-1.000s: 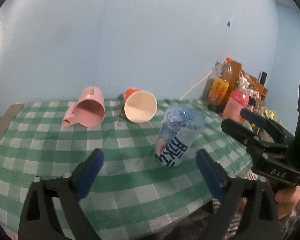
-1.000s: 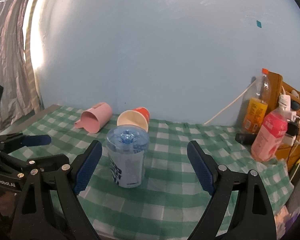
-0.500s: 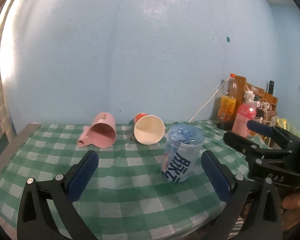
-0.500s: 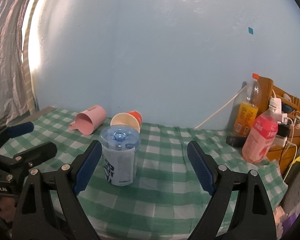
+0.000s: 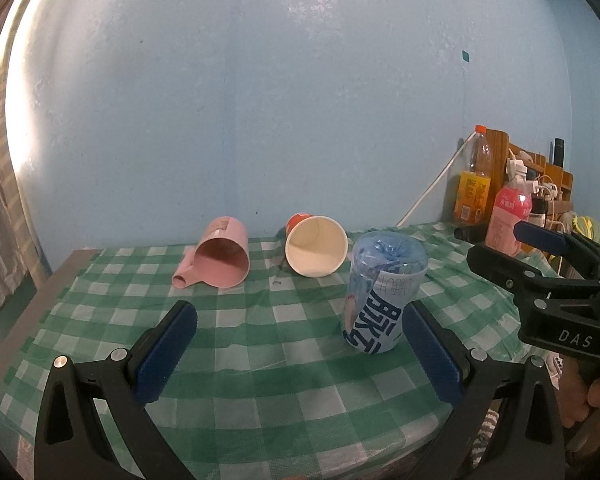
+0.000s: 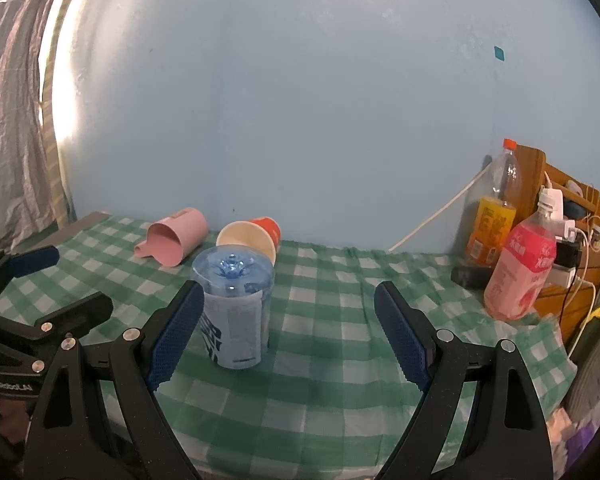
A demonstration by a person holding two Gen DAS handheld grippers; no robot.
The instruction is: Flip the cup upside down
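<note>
Left wrist view shows the blue cup (image 5: 384,292) already standing upside down on the checkered tablecloth (image 5: 260,344), its closed bottom facing up. The left gripper (image 5: 300,354) is wide and holds nothing, and the right gripper (image 6: 288,338) too. The pink mug (image 5: 220,254) and the paper cup (image 5: 316,246) lie on their sides behind (perhaps these come next).

The tablecloth (image 5: 260,344) is checked green and white. At its middle stands a clear blue plastic cup (image 5: 384,292) with a white label and dark blue lettering. At 11 o'clock lies a plain pink mug (image 5: 220,256); at 12 o'clock, a paper cup (image 5: 316,246), cream inside and orange-red outside. The wall (image 5: 260,100) is pale blue.
</note>
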